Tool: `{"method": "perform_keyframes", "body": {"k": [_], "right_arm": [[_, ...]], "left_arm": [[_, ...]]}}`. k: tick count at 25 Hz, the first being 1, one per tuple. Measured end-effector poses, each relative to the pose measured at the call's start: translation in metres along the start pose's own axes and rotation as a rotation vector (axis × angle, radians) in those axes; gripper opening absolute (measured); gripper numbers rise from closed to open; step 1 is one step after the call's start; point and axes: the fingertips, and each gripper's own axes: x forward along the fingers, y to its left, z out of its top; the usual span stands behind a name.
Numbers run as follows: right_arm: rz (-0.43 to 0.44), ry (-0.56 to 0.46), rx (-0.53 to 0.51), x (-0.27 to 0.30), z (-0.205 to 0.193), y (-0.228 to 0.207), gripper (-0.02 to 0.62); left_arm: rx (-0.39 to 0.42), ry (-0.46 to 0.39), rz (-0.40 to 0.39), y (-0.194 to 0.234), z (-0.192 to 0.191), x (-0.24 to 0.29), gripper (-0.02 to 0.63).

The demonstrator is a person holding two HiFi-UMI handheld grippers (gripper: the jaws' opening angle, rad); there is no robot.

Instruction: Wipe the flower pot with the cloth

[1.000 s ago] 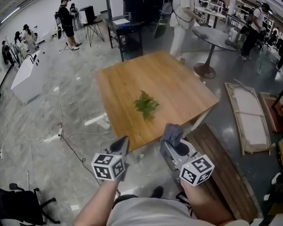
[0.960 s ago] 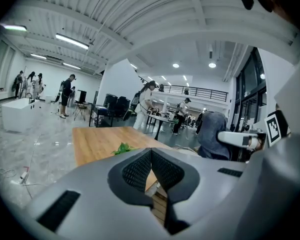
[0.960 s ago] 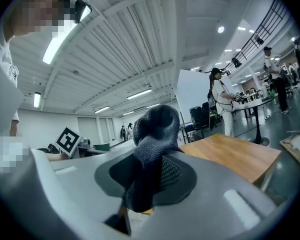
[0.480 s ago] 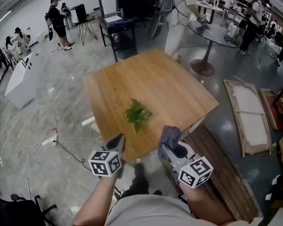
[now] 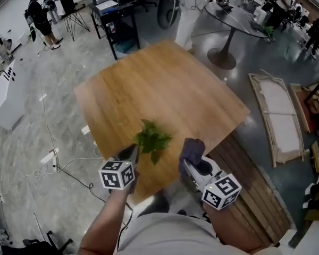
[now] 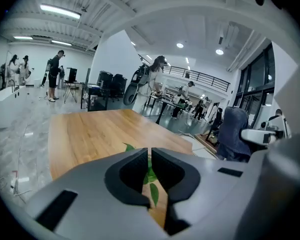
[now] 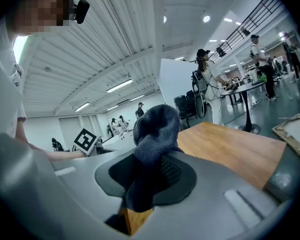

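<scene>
Cloth dark grey, bunched, pinched by right hand-held gripper, left hand-held gripper pressed together

Head view looks steeply down; both gripper views skim the table.

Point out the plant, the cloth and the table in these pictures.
plant (image 5: 151, 138): head view, on its green leaves.
cloth (image 7: 155, 129): right gripper view, on the bunched upper part.
table (image 5: 165, 84): head view, on the bare wooden top.
</scene>
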Motion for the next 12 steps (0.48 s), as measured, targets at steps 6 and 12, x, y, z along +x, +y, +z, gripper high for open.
{"method": "perform_keyframes", "body": {"k": [6, 12], "right_arm": [[-0.079, 0.042, 0.034, 0.052, -0.01, -0.039, 0.069], [-0.133, 0.089, 0.082, 0.073, -0.035, -0.076, 0.069]], "left_arm": [[0.014, 0.128, -0.034, 0.057, -0.003, 0.065, 0.063], [0.08, 0.244, -0.032, 0.095, -0.027, 0.132, 0.067]]}}
